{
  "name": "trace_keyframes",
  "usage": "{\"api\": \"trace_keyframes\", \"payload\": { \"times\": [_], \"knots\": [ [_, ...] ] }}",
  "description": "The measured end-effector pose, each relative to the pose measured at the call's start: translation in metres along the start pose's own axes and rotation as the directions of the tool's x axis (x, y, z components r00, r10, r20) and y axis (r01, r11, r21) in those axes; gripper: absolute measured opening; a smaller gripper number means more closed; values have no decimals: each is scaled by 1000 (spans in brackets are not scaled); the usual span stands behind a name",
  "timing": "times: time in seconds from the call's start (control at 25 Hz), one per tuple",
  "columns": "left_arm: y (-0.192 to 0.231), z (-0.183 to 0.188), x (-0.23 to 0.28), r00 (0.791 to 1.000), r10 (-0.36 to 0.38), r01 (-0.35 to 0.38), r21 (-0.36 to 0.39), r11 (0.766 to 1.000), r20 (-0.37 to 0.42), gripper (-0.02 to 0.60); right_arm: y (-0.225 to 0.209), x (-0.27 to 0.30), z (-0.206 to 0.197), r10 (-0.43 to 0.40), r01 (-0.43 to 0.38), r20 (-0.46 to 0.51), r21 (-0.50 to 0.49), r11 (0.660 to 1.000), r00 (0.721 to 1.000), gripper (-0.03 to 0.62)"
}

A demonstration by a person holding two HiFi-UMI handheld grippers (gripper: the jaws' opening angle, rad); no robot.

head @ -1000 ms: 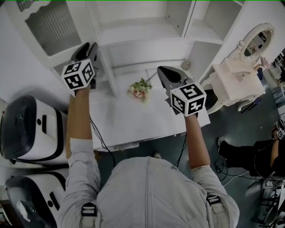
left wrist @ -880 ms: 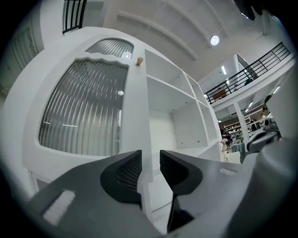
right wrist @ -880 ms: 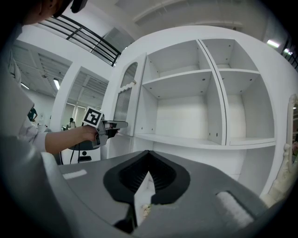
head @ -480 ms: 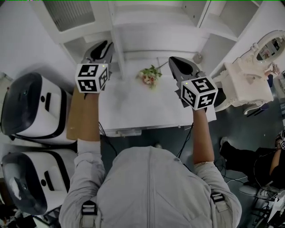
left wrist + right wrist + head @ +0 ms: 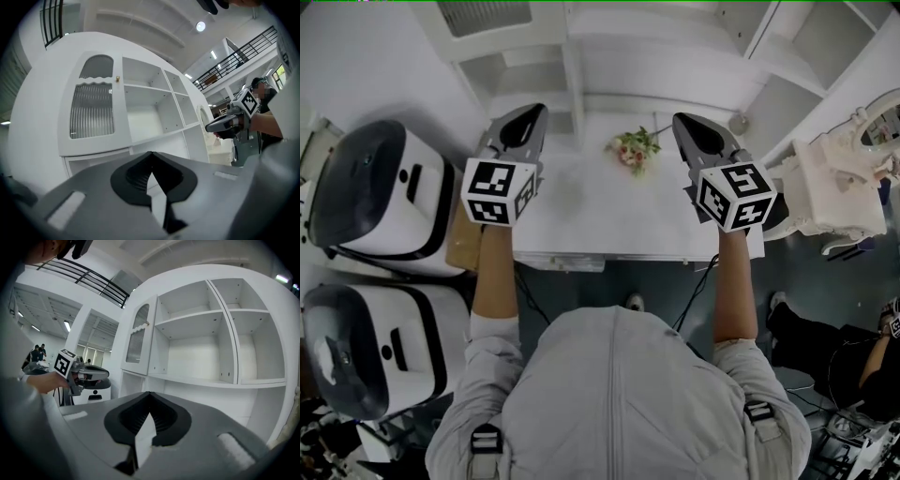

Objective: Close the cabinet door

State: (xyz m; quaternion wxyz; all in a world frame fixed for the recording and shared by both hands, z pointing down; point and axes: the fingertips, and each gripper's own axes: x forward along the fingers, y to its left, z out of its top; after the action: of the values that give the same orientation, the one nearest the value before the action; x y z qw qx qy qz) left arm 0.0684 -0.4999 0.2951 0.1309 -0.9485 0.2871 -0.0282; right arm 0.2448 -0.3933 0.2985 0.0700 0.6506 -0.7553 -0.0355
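The white cabinet [image 5: 656,56] stands behind a white table [image 5: 609,220]. Its ribbed-glass door [image 5: 91,110] with a small gold knob [image 5: 117,78] sits over the left column. In the left gripper view the door lies in line with the cabinet front, and in the right gripper view the door [image 5: 138,336] shows edge-on. My left gripper [image 5: 531,114] hovers level over the table's left part, short of the cabinet, jaws shut on nothing. My right gripper [image 5: 686,122] hovers over the table's right part, jaws also shut and empty. Neither touches the door.
A small bunch of flowers [image 5: 633,150] lies on the table between the grippers. Two white-and-black machines [image 5: 380,192] stand at the left of the table. An ornate white dresser [image 5: 839,187] stands at the right. A seated person [image 5: 853,352] is at the lower right.
My left gripper has drawn back from the cabinet's left column and now hangs over the table. The right gripper has barely shifted. The head view has tilted back, so less of the door shows.
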Motion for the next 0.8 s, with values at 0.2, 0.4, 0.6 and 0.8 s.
{"api": "trace_keyframes", "payload": {
  "times": [0.2, 0.4, 0.6, 0.8],
  "knots": [
    [6, -5, -17, 999, 42, -42, -3, 999, -7, 15, 17, 8, -1, 29, -29, -11, -45, 999, 1000, 2],
    [2, -7, -19, 998, 59, -59, 33, 998, -19, 15, 24, 9, -5, 34, -38, -40, -86, 996, 999, 2],
    [0, -6, -26, 998, 62, -62, 54, 997, -4, 15, 34, 9, -14, 53, -62, -81, -113, 992, 995, 0],
    [-5, -9, -24, 999, 41, -41, 50, 998, -3, 15, 32, 8, -18, 36, -45, -85, -108, 993, 996, 1]
  ]
}}
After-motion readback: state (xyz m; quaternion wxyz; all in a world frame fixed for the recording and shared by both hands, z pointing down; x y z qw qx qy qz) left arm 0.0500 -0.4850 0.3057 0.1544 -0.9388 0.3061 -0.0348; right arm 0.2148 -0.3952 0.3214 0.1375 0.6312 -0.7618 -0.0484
